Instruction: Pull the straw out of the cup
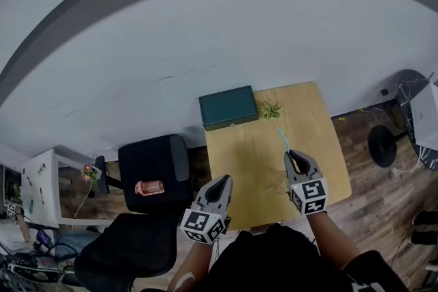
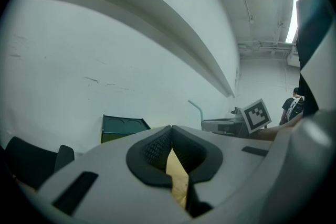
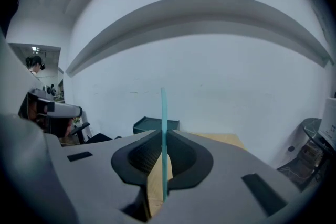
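Observation:
A thin teal straw (image 1: 281,138) stands up from my right gripper (image 1: 294,156), which is shut on its lower part above the wooden table (image 1: 253,154). In the right gripper view the straw (image 3: 163,118) rises straight between the closed pads of that gripper (image 3: 164,135). My left gripper (image 1: 223,181) hovers at the table's near left edge; its tips (image 2: 171,128) meet with nothing between them. From the left gripper view the straw (image 2: 196,109) and the right gripper's marker cube (image 2: 256,115) show off to the right. No cup is in view.
A dark green box (image 1: 228,107) lies at the table's far left, with a small green leafy thing (image 1: 270,110) beside it. A black chair (image 1: 154,164) carrying a pinkish object (image 1: 150,187) stands left of the table. A white wall rises behind.

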Demonstrator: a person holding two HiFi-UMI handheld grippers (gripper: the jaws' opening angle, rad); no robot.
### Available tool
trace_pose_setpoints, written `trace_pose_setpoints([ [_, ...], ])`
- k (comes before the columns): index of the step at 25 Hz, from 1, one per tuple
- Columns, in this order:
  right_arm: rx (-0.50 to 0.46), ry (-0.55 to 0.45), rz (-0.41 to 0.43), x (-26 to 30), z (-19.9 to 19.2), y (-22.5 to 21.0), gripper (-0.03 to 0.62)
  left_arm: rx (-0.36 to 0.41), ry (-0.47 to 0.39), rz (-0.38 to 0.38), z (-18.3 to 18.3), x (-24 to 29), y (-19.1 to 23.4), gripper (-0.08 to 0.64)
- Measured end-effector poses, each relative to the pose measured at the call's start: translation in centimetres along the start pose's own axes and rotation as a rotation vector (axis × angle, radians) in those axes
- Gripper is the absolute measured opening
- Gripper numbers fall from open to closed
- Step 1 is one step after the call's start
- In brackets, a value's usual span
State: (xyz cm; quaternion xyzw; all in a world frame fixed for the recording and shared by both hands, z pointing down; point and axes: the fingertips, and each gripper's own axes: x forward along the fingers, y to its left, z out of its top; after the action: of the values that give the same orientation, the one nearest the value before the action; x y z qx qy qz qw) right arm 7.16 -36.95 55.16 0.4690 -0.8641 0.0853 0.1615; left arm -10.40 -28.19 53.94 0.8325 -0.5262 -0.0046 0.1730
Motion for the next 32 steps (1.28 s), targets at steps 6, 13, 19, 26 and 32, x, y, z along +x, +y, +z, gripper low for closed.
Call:
trace_pose_setpoints([
  [6, 0.01, -0.145, 0.019, -1.4, 4.6, 0.6, 0.051, 0.02, -0.01, -0.001, 1.0, 0.1, -0.8, 0.018],
  [13, -0.036, -0.298, 0.072, -5.0, 11.1, 2.5, 0.051, 0.044, -0.031, -0.019, 2.3, 0.1, -2.3, 0.018],
  [19, -0.056, -0.41, 0.093, -8.0, 15.6, 3.0, 0.051, 0.068, -0.066, -0.019, 3.6, 0.0, -3.2, 0.018],
  [26, -0.067, -0.475, 0.106, -10.1, 18.0, 3.3, 0.051, 0.097, -0.111, 0.008, 5.2, -0.9, -3.6, 0.018],
  [32, -0.065, -0.459, 0.116, -9.8, 17.7, 3.3, 0.046, 0.097, -0.116, 0.033, 5.3, -1.5, -3.2, 0.018],
])
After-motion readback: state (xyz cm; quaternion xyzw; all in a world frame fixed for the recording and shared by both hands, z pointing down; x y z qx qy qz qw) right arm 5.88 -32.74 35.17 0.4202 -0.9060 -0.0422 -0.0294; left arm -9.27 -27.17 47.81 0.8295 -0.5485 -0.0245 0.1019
